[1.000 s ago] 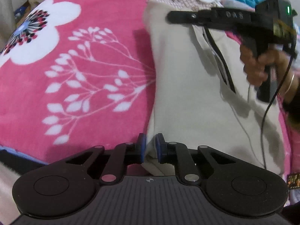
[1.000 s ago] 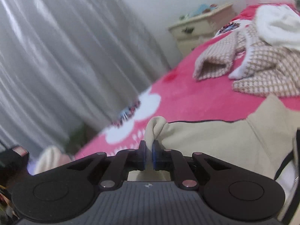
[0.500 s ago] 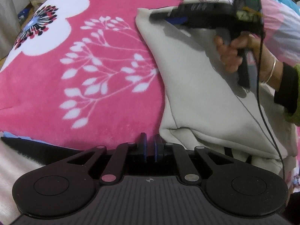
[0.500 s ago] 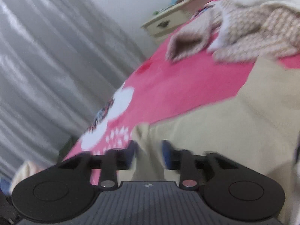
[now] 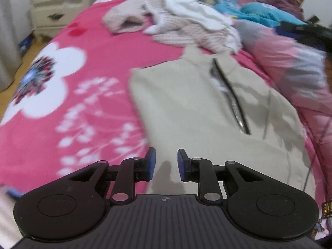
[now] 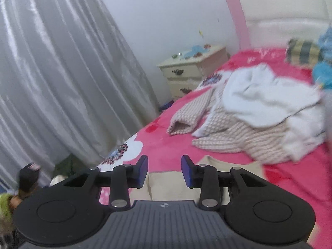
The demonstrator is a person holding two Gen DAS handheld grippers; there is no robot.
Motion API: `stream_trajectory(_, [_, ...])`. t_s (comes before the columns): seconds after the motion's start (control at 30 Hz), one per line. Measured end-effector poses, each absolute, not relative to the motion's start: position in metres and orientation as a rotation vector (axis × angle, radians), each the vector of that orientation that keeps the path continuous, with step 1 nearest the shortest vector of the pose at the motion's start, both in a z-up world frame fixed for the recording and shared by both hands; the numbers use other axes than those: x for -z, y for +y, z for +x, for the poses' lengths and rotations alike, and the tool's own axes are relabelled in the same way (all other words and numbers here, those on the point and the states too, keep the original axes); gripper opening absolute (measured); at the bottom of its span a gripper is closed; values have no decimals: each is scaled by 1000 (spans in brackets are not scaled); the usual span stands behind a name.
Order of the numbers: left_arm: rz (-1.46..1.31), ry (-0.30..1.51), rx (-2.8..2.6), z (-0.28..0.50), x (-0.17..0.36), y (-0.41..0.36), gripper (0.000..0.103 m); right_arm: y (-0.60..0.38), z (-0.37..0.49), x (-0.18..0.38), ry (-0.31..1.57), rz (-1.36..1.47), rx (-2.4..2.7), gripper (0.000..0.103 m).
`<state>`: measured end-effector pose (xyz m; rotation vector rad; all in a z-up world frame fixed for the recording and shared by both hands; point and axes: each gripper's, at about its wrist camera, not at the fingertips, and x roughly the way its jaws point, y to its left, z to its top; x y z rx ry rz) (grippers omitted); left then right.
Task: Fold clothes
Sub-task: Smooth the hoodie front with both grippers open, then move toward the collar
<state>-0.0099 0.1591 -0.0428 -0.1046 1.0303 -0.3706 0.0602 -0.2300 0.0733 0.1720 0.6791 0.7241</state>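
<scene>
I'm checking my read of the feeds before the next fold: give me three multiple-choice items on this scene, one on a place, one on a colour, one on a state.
1. Where does the beige zip jacket lie?
A. on the nightstand
B. flat on the pink bedspread
C. on the floor

2. What colour are the pads on the left claw?
A. blue
B. red
C. yellow

3. What is the zipper's state?
A. fully closed to the collar
B. torn off
C. open at the collar end

Answers: 1 B, the bedspread shows all along its left side; 2 A, both pads are blue; 3 C, the zipper parts near the collar.
</scene>
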Motion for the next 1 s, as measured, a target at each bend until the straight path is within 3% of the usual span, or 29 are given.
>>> stream_trajectory(0.17, [94,1091,367,-11,70,130,27,-271,-31,-99,730,84,-689,23])
stream_trajectory(0.4, [204,1152,292,-11,99,129,43,-289,-127,-35,852,7,-531,19])
stream_trajectory(0.43, [236,1140,288,-13,98,126,45,-287,-133,-21,872,-24,-494,13])
stream_trajectory(0.77, [475,916,327,-63,56,82,43,-278,-189,32,908,-75,-522,12])
stream_trajectory(0.9, [626,1001,277,-63,100,74,43,-276,-188,79,1022,-138,-477,12])
stream_trajectory(1.0, [460,1054,236,-51,89,94,43,-281,-185,68,1003,-131,-493,12])
